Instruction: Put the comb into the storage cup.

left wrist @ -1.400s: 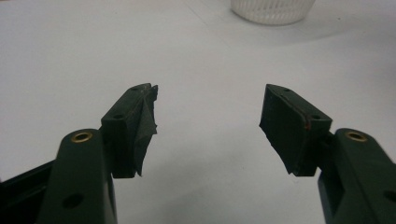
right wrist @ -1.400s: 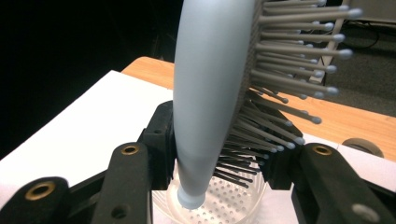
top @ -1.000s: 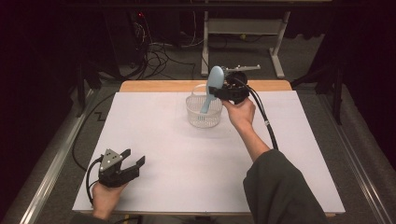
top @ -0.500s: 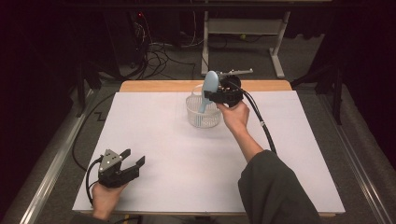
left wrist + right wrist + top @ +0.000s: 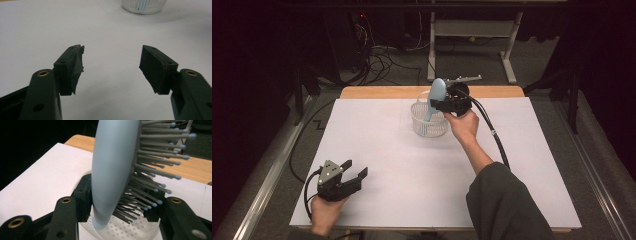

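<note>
A pale blue hairbrush [image 5: 435, 98] [image 5: 113, 167] stands tilted above the white perforated basket [image 5: 428, 121] [image 5: 125, 230], its handle end down inside the rim. My right gripper [image 5: 438, 105] [image 5: 117, 207] is shut on the hairbrush, one jaw on its smooth back and the other among the bristles. My left gripper [image 5: 354, 169] [image 5: 111, 60] rests low over the white table cover [image 5: 387, 170] at the front left, jaws wide open and nothing between them. The basket [image 5: 143, 5] lies far ahead of it.
The white cover lies over a wooden table whose bare edge [image 5: 382, 92] runs along the far side. A black cable [image 5: 492, 135] trails from my right gripper across the cover. A metal frame [image 5: 472, 35] and loose cables [image 5: 382, 55] are on the floor beyond.
My right gripper has moved the hairbrush left and lower, from the basket's right side to over its middle, handle end now dipping in. The left gripper has stayed still.
</note>
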The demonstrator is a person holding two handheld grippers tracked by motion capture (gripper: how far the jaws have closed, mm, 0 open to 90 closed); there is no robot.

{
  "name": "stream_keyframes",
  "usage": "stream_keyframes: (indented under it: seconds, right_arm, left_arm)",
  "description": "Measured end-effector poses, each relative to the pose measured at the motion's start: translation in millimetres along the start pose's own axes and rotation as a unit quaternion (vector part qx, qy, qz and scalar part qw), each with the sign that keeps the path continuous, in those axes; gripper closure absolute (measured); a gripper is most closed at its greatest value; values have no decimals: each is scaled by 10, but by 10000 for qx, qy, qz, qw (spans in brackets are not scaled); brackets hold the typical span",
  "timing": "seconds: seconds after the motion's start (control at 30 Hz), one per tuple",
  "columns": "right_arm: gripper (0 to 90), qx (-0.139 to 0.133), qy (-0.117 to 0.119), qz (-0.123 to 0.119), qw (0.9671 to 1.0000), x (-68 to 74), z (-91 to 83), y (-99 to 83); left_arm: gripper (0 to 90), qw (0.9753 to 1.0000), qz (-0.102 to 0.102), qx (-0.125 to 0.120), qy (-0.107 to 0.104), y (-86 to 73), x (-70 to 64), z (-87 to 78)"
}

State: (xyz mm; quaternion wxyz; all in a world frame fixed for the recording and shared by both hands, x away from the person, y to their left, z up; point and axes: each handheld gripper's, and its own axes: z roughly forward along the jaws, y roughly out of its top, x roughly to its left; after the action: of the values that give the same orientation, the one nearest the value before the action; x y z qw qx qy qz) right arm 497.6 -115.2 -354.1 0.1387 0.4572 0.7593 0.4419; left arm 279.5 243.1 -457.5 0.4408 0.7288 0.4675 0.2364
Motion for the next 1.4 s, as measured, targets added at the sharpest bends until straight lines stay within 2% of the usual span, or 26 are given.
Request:
stream_keyframes:
  seconds: [0.2, 0.33, 0.6, 1.1, 1.4]
  right_arm:
    - [501, -5, 1, 5, 10000, -52, -28, -26]
    - [481, -7, -31, 155, 9999, -134, -49, -64]
    - [451, 40, -129, 225, 9997, -214, -60, -119]
    - [352, 162, -490, 195, 9985, -280, -35, -154]
    - [309, 201, -515, 213, 9982, -330, -33, -180]
  left_arm:
    - [358, 10000, -26, 15, -19, 0, -1, 3]
    - [357, 10000, -26, 12, -11, -1, -2, 3]
    - [354, 10000, -11, 33, -6, -1, -7, 9]
    - [354, 10000, -12, 25, -21, -2, -10, 6]
    - [354, 10000, -3, 27, -17, -2, -14, 5]
